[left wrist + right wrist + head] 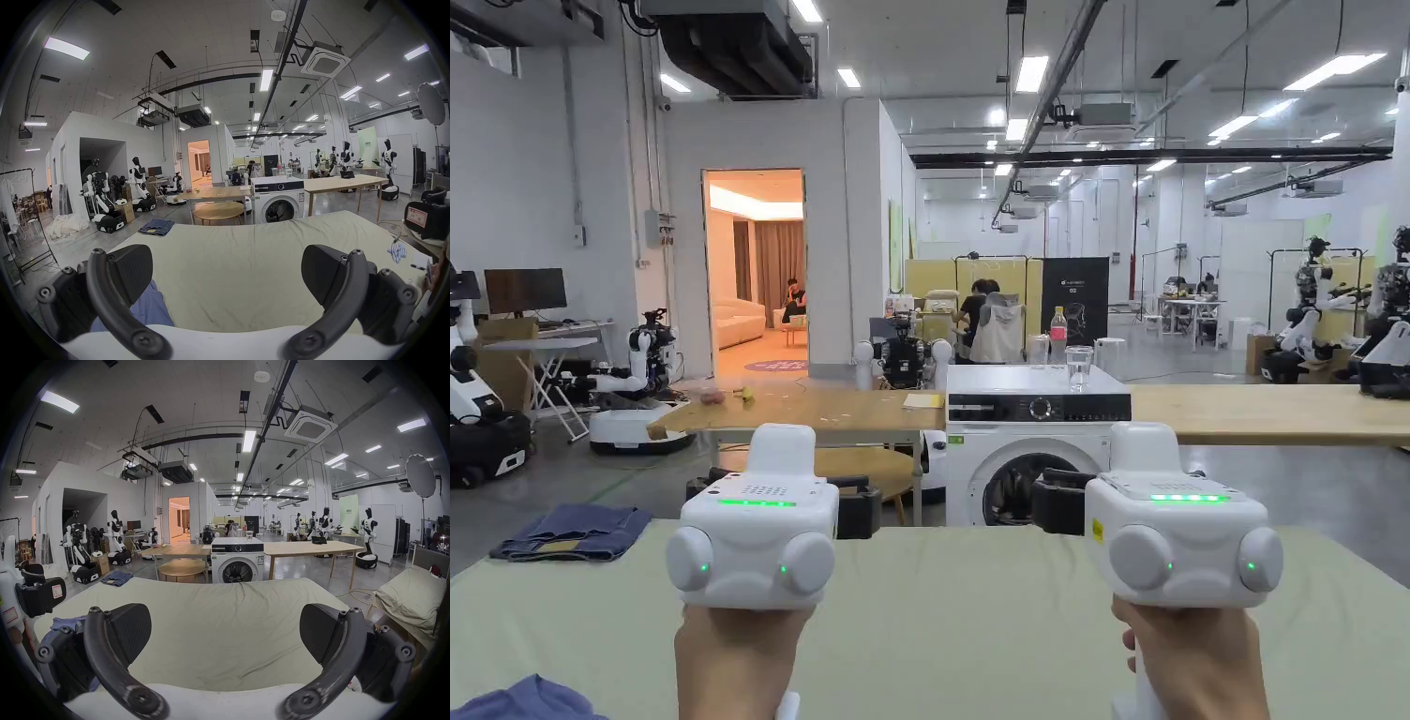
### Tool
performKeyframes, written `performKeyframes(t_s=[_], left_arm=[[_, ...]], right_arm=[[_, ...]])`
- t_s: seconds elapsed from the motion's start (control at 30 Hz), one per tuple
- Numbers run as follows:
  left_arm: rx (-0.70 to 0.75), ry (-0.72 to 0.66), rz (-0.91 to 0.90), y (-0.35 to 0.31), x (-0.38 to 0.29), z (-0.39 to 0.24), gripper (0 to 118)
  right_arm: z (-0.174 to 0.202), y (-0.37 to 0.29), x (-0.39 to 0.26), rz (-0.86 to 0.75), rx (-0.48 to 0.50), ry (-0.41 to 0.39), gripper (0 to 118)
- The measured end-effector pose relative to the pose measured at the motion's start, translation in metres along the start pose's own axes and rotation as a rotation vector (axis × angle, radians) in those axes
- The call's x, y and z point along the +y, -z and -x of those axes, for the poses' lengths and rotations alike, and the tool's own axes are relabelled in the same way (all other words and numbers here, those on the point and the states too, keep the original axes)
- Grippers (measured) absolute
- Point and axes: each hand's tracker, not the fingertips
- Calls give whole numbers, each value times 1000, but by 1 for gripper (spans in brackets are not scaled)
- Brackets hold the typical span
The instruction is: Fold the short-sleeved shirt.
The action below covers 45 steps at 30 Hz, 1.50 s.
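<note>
shirt (520, 700) low-left on bed (975, 637) | left gripper (226, 277) nearer | right gripper (225, 635) farther | both fingers apart, empty

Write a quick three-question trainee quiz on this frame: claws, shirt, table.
1. True or false: the left claw is shut on the blue shirt.
2. Which garment lies at the far left corner of the cloth-covered table? A) folded jeans B) a white towel C) a red sweater
3. Fill in: the right claw has its jaws ____.

Key: 1 false, both claws are open and hold nothing; 2 A; 3 open.
</note>
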Motion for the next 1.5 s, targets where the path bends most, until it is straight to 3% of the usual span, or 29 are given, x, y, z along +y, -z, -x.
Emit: performKeyframes(t_s=[0.57, 1.5], left_arm=[[-7, -9, 3, 1, -3, -1, 118], [-12, 2, 18, 3, -7, -5, 118]], right_arm=[[-1, 0, -3, 0, -3, 22, 118], [1, -2, -6, -26, -18, -29, 118]])
